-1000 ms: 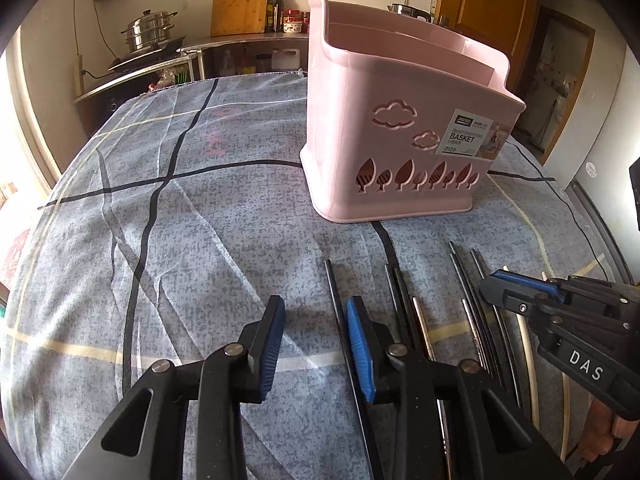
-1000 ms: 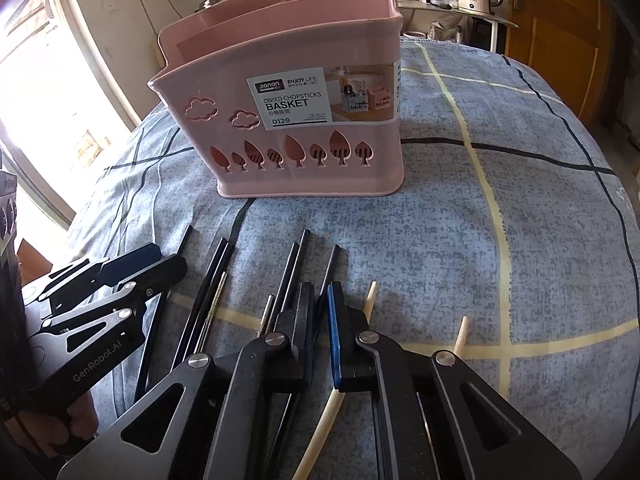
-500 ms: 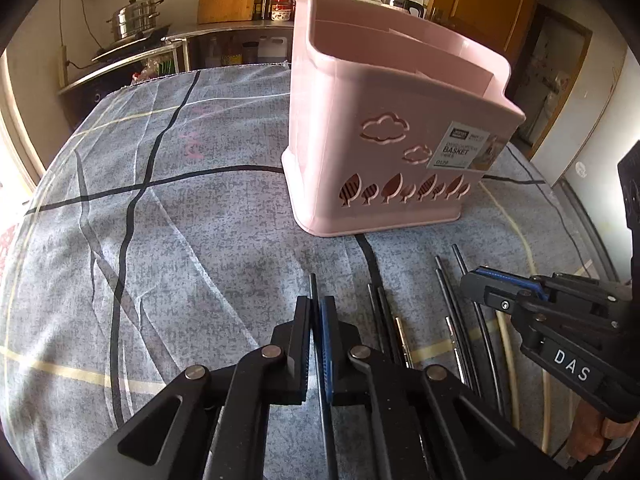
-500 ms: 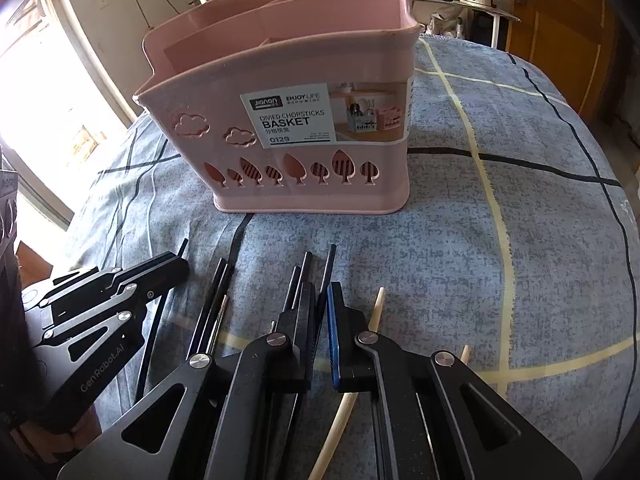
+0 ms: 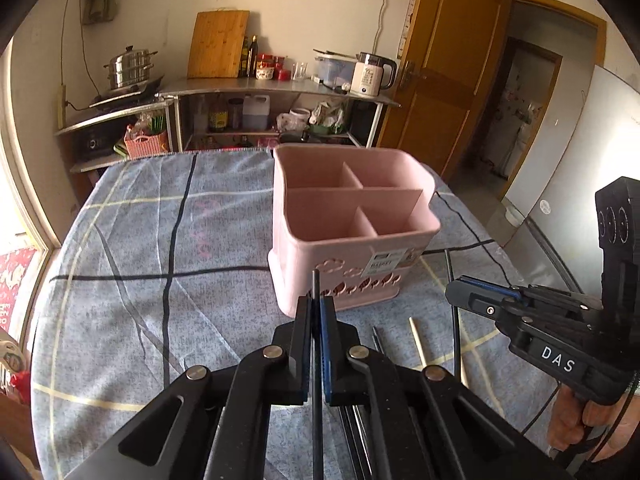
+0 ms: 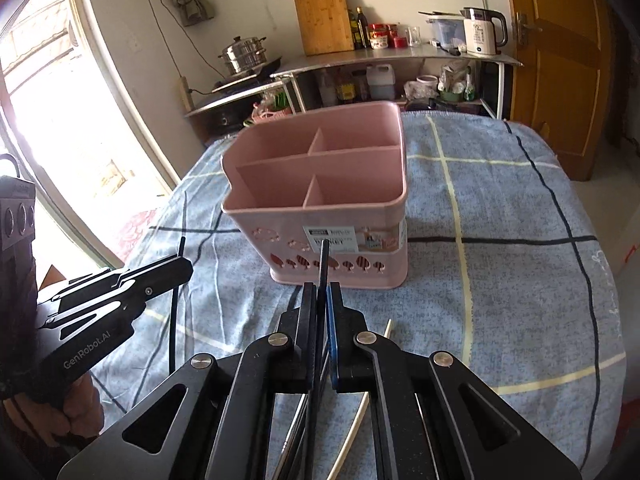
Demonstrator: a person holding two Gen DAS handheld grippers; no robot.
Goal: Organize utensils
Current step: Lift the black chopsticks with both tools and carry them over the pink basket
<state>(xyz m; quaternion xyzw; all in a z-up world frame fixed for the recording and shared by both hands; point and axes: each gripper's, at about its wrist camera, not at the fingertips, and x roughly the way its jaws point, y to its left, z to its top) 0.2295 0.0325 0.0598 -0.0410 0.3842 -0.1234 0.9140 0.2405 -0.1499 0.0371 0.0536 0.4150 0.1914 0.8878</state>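
Observation:
A pink four-compartment basket (image 5: 304,256) (image 6: 280,220) stands upright on the blue-grey tablecloth, its compartments showing nothing inside. My left gripper (image 5: 316,300) is shut on a black chopstick (image 5: 315,280), raised above the cloth in front of the basket. My right gripper (image 6: 322,290) is shut on another black chopstick (image 6: 324,252), also raised and pointing at the basket's labelled front. Each gripper shows in the other's view, the right gripper (image 5: 476,300) to the right and the left gripper (image 6: 160,276) to the left. A pale wooden chopstick (image 5: 416,340) (image 6: 360,412) and dark ones (image 5: 376,336) lie on the cloth below.
Beyond the table's far edge runs a metal counter (image 5: 280,88) with a kettle (image 5: 372,74), a cutting board (image 5: 218,44) and a steamer pot (image 5: 130,68). A wooden door (image 5: 444,80) is at the back right and a bright window (image 6: 60,120) on the left. A person's hand (image 6: 76,412) holds the left tool.
The left gripper closed on a black chopstick. Both grippers then rose with their chopsticks off the cloth, so the basket's open top now shows from above.

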